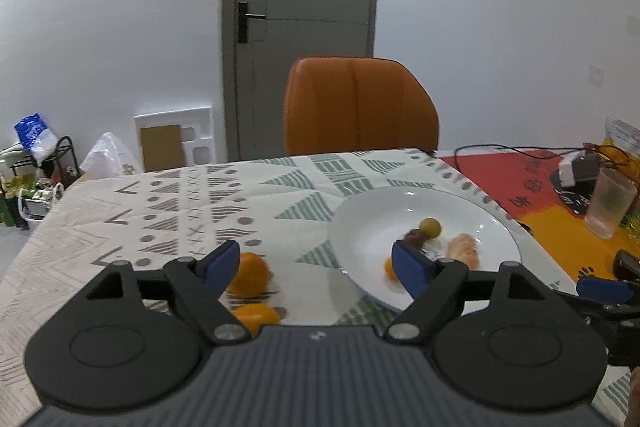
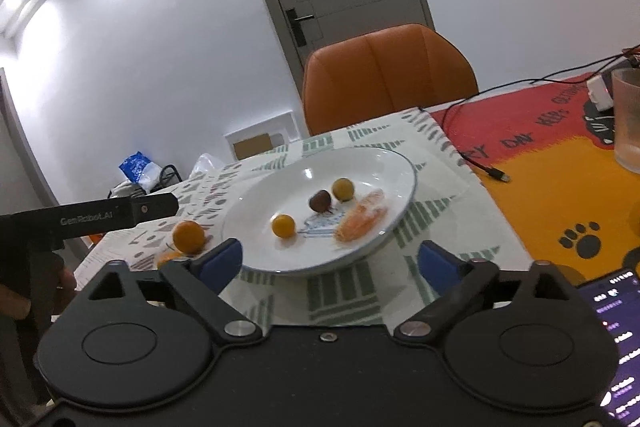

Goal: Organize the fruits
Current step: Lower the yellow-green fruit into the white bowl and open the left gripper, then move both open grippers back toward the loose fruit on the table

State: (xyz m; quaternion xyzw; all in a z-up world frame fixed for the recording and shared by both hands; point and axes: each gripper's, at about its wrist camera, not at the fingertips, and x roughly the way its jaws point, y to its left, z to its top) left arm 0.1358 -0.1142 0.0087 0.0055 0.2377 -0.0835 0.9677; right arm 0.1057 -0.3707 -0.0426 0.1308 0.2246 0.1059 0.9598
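Left claw (image 1: 316, 265), gaping wide & empty, is hovering nearer the two oranges (image 1: 250, 274) lying on the table just left of the plate (image 2: 384, 163), w/ right claw (image 2: 330, 261) idling open too.

White plate (image 2: 384, 163) w/ blue rim, orange fruit (image 2: 189, 235), green-grey triangle-print cloth (image 1: 240, 199).

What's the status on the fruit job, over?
Left gripper and right gripper both open, empty. Four items on the plate; two oranges off it, on the tablecloth. Nothing blocking them.
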